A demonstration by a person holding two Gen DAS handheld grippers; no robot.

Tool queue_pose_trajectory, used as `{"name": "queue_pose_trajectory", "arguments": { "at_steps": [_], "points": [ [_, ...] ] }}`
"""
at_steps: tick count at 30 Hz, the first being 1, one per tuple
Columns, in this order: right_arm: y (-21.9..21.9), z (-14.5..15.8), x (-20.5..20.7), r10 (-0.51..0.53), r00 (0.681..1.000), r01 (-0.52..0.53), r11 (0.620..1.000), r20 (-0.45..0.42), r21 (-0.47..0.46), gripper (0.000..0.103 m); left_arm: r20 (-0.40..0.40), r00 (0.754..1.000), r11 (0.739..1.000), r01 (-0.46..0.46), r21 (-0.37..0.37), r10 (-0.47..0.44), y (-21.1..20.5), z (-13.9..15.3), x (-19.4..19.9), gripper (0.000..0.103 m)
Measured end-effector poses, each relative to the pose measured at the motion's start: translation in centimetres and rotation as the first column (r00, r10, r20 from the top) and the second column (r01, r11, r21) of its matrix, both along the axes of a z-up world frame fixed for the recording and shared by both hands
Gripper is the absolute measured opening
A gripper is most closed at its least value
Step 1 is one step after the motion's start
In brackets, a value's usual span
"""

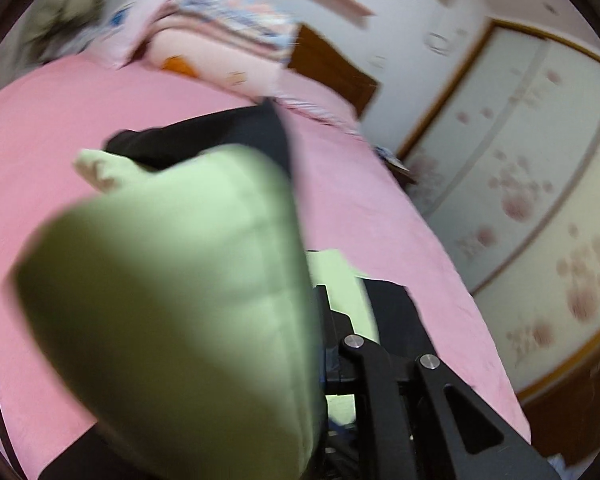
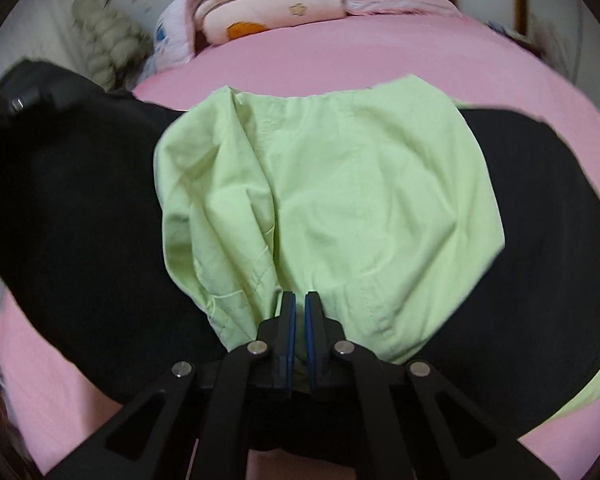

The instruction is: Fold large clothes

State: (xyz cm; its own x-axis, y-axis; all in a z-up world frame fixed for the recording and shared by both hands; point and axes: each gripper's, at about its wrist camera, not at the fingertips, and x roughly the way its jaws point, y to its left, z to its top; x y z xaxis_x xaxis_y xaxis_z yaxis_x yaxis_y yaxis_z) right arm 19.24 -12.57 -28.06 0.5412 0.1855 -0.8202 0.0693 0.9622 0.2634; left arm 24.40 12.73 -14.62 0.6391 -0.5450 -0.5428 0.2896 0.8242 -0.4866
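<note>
A light green garment (image 2: 324,200) lies spread over a black garment (image 2: 80,200) on the pink bed (image 2: 340,60). My right gripper (image 2: 300,304) points down at the green garment's near edge. Its blue-lined pads stand almost together with green cloth pinched between them. In the blurred left wrist view a big fold of green cloth (image 1: 172,300) hangs raised close to the lens, and my left gripper (image 1: 324,320) is shut on it. That fold hides one of its fingers. Behind the fold lies black cloth (image 1: 220,136). A dark gripper part (image 2: 20,100) shows at the upper left of the right wrist view.
Folded pink and patterned bedding (image 2: 268,4) is stacked at the head of the bed, by a wooden headboard (image 1: 332,68). A wardrobe with flowered sliding doors (image 1: 532,200) runs along the bed's right side. A grey knotted cushion (image 2: 108,44) sits at the far left.
</note>
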Motion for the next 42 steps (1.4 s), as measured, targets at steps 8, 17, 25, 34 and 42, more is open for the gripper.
{"name": "queue_pose_trajectory", "arguments": {
  "at_steps": [8,17,25,34,42],
  "points": [
    [-5.4,-3.3,-1.9,-0.155,0.988,0.149,0.906,-0.016,0.395,0.000,0.121,0.951,0.957,0.273,0.098,-0.284,-10.6,1.6,-1.7,0.007],
    [-10.4,-4.9,-5.4,-0.185,0.980,0.188,0.708,-0.078,0.681,0.000,0.045,0.922,0.918,0.377,0.127,-0.385,-17.7,-0.3,-2.3,0.007],
    [-14.7,-3.3,-10.3,-0.207,0.966,0.256,0.739,-0.152,0.623,0.006,-0.023,0.936,0.929,0.352,0.118,-0.351,-20.4,-1.4,-0.7,0.007],
    [-20.4,1.4,-11.1,-0.362,0.922,0.385,0.887,-0.134,0.255,0.006,-0.092,0.915,0.879,0.404,0.253,-0.394,-24.7,-5.7,-2.9,0.007],
    [-22.6,2.3,-11.5,-0.398,0.906,0.415,0.902,-0.146,0.121,0.006,-0.202,0.891,0.820,0.453,0.349,-0.407,-27.4,-11.0,-3.8,0.008]
  ]
}}
